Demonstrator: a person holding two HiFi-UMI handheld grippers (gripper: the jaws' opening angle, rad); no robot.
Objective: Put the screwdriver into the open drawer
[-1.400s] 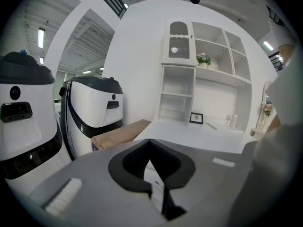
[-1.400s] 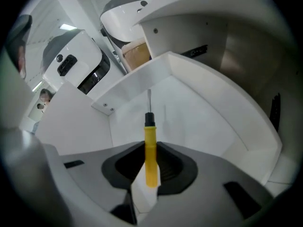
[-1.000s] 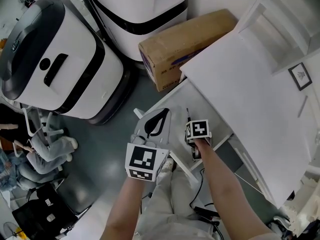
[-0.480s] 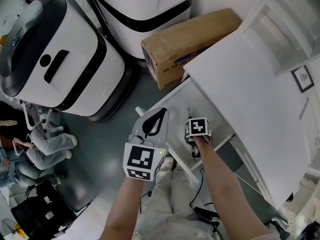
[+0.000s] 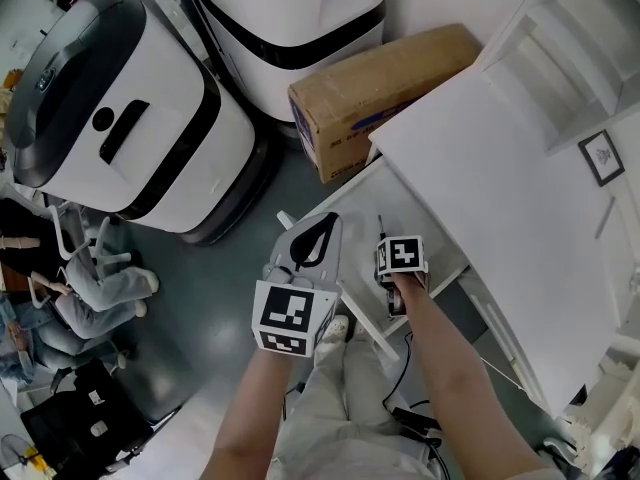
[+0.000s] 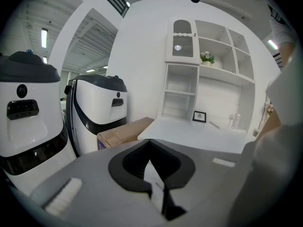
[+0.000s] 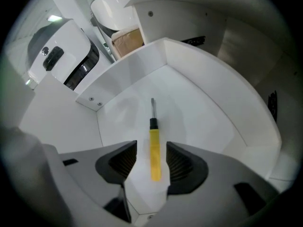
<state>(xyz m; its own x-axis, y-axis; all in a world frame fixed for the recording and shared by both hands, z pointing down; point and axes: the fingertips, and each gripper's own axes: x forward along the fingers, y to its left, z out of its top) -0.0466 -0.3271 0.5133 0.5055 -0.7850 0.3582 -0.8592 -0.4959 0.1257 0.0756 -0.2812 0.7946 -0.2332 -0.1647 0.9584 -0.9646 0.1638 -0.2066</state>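
Right gripper [image 7: 152, 164] pointed steeply down into drawer [image 7: 208, 103] | jaws opening, pads clear of screwdriver [image 7: 155, 148] between them | yellow handle, lay flat

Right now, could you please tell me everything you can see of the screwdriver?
The screwdriver has a slim, plastic-looking yellow handle, a black collar and a thin grey metal shaft. It lies flat on the white floor of the drawer, tip pointing away from the right gripper. Its handle sits between that gripper's jaws, which are opening; the pads stand clear on both sides, so only the drawer seems to touch it.
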